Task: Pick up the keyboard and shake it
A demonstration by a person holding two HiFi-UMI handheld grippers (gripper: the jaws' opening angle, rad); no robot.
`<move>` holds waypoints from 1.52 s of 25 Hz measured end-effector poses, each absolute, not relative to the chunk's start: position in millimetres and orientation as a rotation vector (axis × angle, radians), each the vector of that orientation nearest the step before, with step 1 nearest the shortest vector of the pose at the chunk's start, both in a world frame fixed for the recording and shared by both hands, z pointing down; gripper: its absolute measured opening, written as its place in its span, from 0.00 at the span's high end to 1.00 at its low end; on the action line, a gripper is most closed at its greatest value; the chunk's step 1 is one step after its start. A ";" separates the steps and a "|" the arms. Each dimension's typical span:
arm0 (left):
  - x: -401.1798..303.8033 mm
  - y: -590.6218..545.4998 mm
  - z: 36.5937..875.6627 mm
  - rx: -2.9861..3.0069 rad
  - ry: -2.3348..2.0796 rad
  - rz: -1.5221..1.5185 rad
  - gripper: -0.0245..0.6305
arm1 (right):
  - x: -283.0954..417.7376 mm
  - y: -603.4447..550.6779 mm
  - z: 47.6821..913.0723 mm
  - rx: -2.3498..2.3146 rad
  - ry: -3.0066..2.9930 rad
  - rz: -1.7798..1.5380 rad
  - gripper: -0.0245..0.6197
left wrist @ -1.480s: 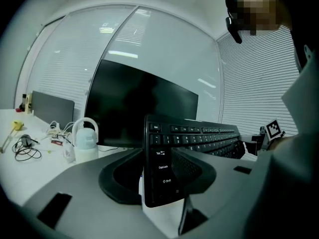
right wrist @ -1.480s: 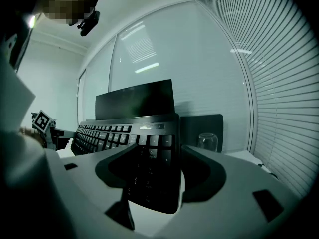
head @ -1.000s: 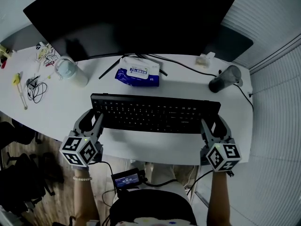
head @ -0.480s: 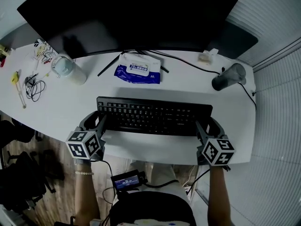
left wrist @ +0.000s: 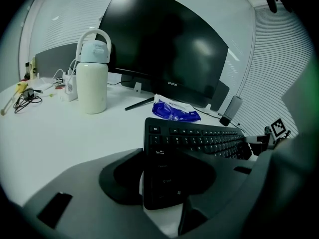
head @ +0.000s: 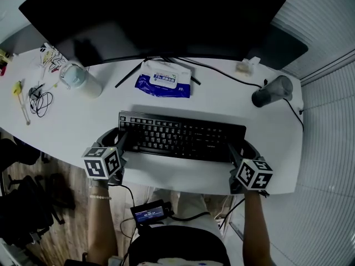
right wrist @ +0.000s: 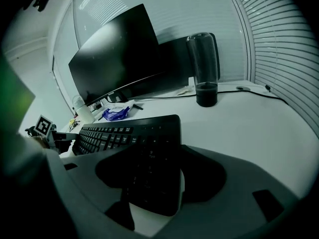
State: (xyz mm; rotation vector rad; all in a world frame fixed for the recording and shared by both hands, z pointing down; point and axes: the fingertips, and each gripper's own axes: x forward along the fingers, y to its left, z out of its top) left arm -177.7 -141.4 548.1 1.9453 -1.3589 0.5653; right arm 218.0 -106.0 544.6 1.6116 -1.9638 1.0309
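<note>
Between the jaws of the left hand-held gripper [left wrist: 164, 180], pinched across its short side: the left end of the black keyboard [head: 183, 136], key rows running off ahead and to the right toward the other hand. Same hold at the far end, with the right hand-held gripper [right wrist: 152, 180] closed on the number-pad end, one jaw on each long edge. Carried between both hands, low over the white desk [head: 77, 123], just past its near edge; cannot tell whether touching the surface or hanging a little above it. Ahead of the left hand-held gripper and to its left, well apart: an upright white bottle [left wrist: 92, 76] with a loop handle, and farther left a tangle of thin cables [head: 40, 101]. Ahead and slightly right of it, beyond the keyboard: a blue pack of wipes [head: 165, 81] lying flat near the foot of a wide dark monitor [head: 155, 15]. Ahead of the right hand-held gripper, well apart, near the back of the desk: a dark upright tumbler [right wrist: 205, 68] with a cord trailing past it. Marker cubes on both, turned up toward the head view, bare forearms behind them.
</note>
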 end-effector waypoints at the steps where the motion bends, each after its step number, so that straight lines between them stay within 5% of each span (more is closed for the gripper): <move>1: -177.6 -141.4 549.0 1.942 -1.359 0.569 0.69 | 218.1 -105.7 546.5 1.610 -1.960 1.040 0.52; 25: -182.1 -143.2 549.0 1.913 -1.477 0.607 0.69 | 217.7 -109.3 553.9 1.660 -1.867 0.942 0.52; 27: -186.0 -144.1 539.2 1.921 -1.550 0.593 0.81 | 219.0 -107.5 549.4 1.678 -1.865 0.894 0.52; 28: -186.4 -145.2 533.3 1.929 -1.574 0.576 0.81 | 221.2 -107.0 546.2 1.696 -1.858 0.861 0.53; 30: -184.7 -147.8 520.5 1.957 -1.601 0.548 0.85 | 225.0 -107.3 537.2 1.732 -1.843 0.782 0.71; 35: -172.4 -153.0 481.5 2.061 -1.650 0.491 0.91 | 218.0 -113.7 502.7 1.780 -1.922 0.669 0.88; 38: -161.4 -154.5 454.0 2.143 -1.692 0.468 0.93 | 210.7 -116.8 476.8 1.806 -1.999 0.616 0.89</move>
